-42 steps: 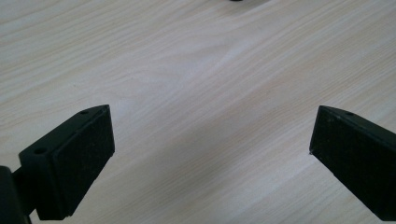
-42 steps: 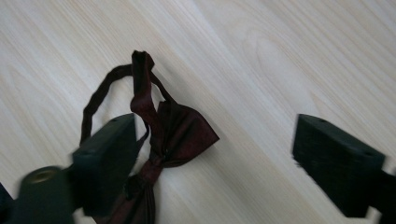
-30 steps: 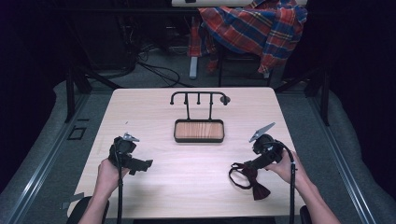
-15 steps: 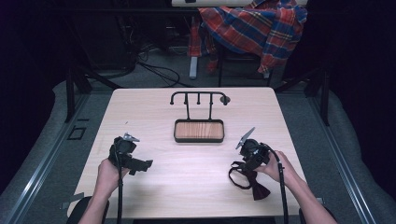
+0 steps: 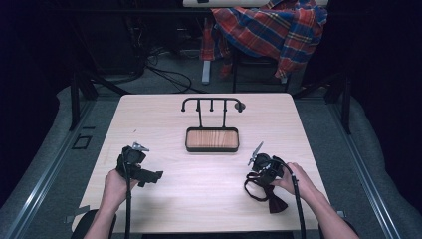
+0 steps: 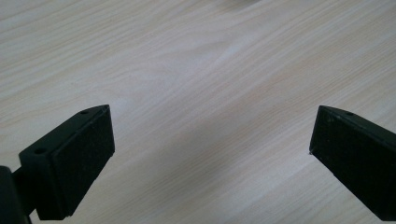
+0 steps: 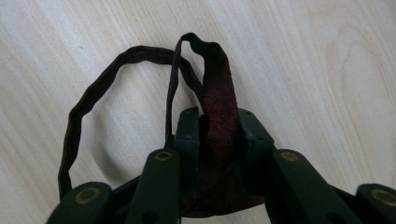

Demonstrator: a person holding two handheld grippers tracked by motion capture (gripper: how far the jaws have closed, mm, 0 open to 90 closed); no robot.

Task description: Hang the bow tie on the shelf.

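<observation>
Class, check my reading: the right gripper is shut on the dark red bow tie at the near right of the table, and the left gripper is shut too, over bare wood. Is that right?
Not quite. The left gripper is open: the left gripper view shows its jaws wide apart over the bare table. The rest holds: the right gripper is shut on the dark red bow tie.

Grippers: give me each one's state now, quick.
Left gripper: open, holding nothing, over the table.
Right gripper: closed on the bow tie.
</observation>
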